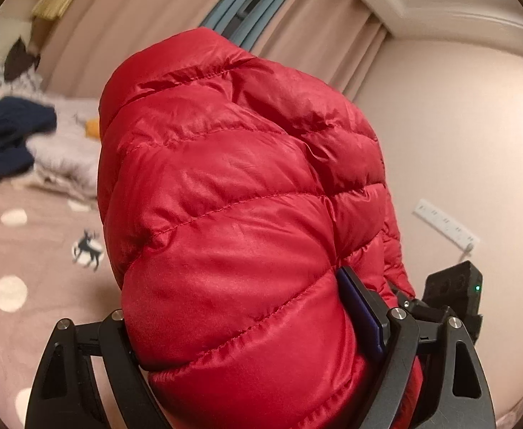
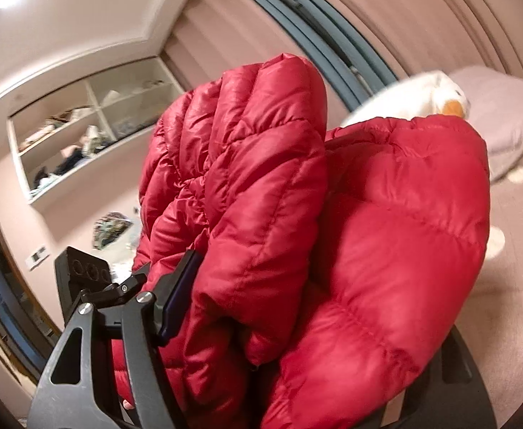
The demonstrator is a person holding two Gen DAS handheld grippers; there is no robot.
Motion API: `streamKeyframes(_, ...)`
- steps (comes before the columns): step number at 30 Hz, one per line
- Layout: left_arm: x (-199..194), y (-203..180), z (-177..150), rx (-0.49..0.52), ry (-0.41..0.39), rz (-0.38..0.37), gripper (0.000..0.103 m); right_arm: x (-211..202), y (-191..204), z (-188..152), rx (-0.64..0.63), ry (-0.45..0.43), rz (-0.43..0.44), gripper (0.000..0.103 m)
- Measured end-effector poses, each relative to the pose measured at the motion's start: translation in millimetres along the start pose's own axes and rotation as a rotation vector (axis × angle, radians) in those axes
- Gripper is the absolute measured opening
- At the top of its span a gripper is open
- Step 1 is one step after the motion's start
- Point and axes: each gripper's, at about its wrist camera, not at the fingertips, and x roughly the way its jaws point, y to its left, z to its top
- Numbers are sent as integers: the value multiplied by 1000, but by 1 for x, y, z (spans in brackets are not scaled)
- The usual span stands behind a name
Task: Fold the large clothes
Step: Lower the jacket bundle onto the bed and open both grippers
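Note:
A red quilted puffer jacket [image 1: 232,186] fills the middle of the left wrist view. It is bunched between the fingers of my left gripper [image 1: 240,307], whose blue pad [image 1: 359,307] presses into the padding on the right. In the right wrist view the same jacket [image 2: 386,214] bulges in thick folds. My right gripper [image 2: 315,304] is shut on it. Its left finger pad [image 2: 177,296] presses against the fabric, and the jacket hides its right finger. Both grippers hold the jacket above the bed.
A bed with a pink spotted sheet [image 1: 29,268] lies below. On it are dark navy clothes [image 1: 7,139], a grey-white folded pile [image 1: 68,157], a white plush duck [image 2: 436,96] and a pillow [image 2: 501,118]. Curtains [image 1: 125,28], a wall power strip [image 1: 447,221] and a wall shelf niche [image 2: 93,125] surround it.

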Motion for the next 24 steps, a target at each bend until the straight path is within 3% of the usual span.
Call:
streamKeyframes(5, 78, 65, -23, -97, 182, 100, 86, 50, -73, -25, 156, 121, -95, 68)
streamKeyframes(8, 128, 117, -55, -231, 365, 199, 87, 78, -113, -48, 225, 230, -222, 65)
streamKeyframes(10, 131, 135, -64, -266, 350, 173, 90, 93, -130, -63, 220, 292, -286, 65)
streamKeyframes(12, 130, 145, -63, -280, 348, 153, 94, 93, -138, -67, 250, 277, -250, 71)
streamKeyframes(15, 126, 142, -56, -273, 356, 202, 95, 93, -138, -65, 272, 291, -272, 80)
streamKeyframes(19, 108, 124, -38, -267, 353, 285, 94, 77, -113, -49, 174, 273, -392, 85)
streamKeyframes(24, 62, 91, -9, -108, 200, 532, 90, 36, -90, -24, 100, 165, -447, 85)
